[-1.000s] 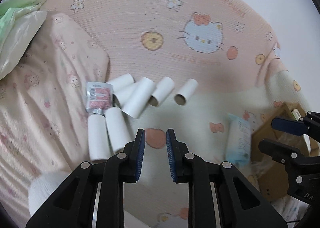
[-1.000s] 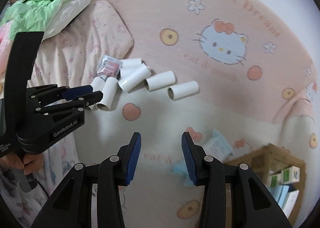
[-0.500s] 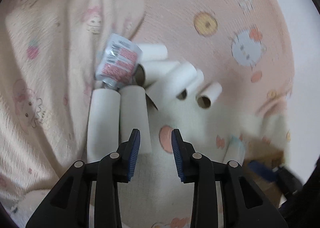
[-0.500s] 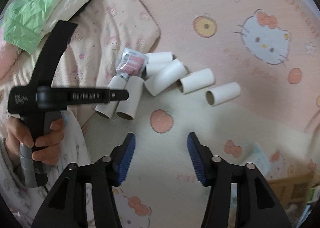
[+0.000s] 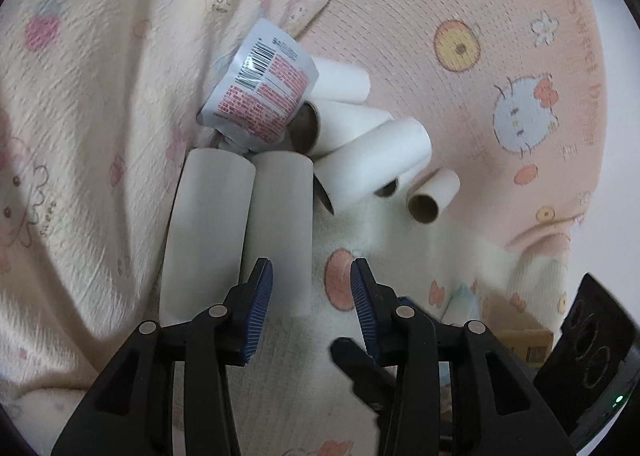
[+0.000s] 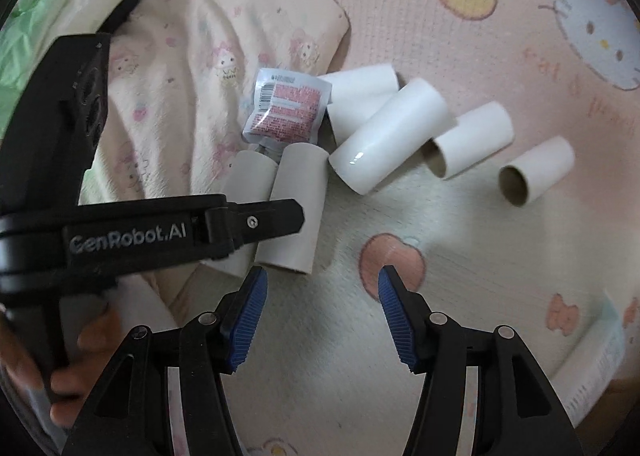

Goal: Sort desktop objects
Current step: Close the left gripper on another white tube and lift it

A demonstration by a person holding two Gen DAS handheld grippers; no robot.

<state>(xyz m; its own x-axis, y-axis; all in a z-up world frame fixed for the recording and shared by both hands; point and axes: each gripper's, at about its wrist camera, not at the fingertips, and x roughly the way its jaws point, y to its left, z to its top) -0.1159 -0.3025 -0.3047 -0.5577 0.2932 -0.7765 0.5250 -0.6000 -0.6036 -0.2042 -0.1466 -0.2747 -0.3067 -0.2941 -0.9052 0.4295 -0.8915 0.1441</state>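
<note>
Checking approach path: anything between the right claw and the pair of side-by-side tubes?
No object, only bare cream blanket, seen in the right wrist view. The open right claw sits just short of the paired tubes; the left claw's finger crosses over them.

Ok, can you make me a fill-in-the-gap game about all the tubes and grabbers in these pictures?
1. The packet with the barcode has ____ writing on it.
2. The pads on the right gripper are ____ in colour.
3. Between the open left gripper pads there is ____.
4. The two cardboard tubes nearest the left gripper lie ____ each other.

Missing words: red; blue; nothing; beside
</note>
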